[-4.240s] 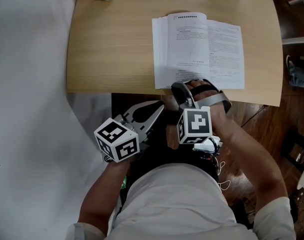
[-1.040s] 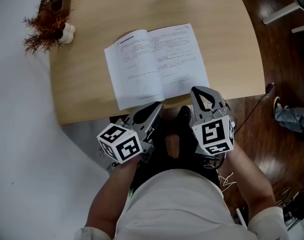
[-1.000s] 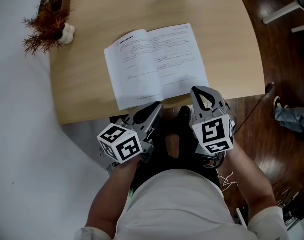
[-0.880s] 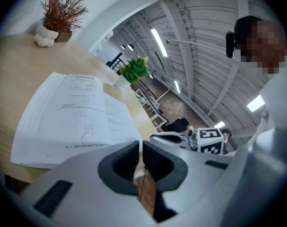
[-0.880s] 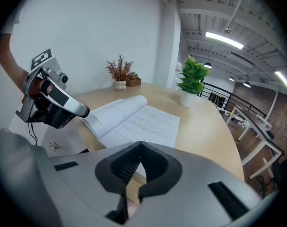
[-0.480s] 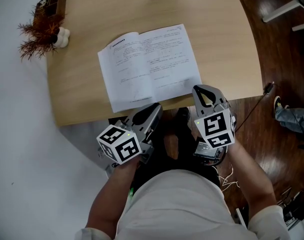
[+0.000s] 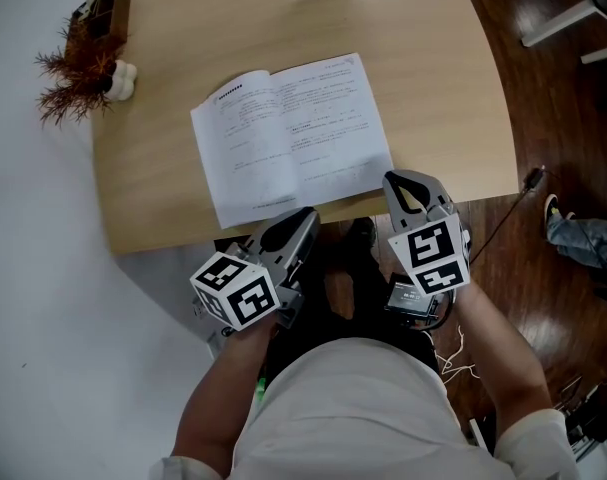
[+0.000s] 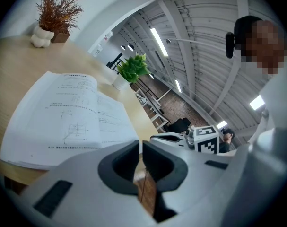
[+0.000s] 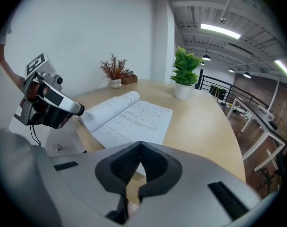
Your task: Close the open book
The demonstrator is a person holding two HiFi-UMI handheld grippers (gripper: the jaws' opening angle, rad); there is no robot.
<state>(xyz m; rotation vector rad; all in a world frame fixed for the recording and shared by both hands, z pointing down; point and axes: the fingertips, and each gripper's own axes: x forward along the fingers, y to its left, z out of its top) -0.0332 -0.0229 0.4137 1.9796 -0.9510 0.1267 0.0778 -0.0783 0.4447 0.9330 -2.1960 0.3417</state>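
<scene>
Book lies open and face up on the pale wooden table, close to the near edge, just as we saw it a moment ago. Its left side is the thicker stack and arches up at the spine; the right side lies flatter. Both pages are white with small black print and a bold heading line at the top of the left page. In the left gripper view we can make out line diagrams on the book, but none of the text is readable.

Earlier the right gripper rested at the book's near edge; now it sits just off the table edge, beside the book's near right corner, jaws pressed together on nothing. The left gripper is below the book's near edge, jaws drawn in to a thin slit and empty.

A dried reddish plant stands at the far left corner, well apart from the book.
</scene>
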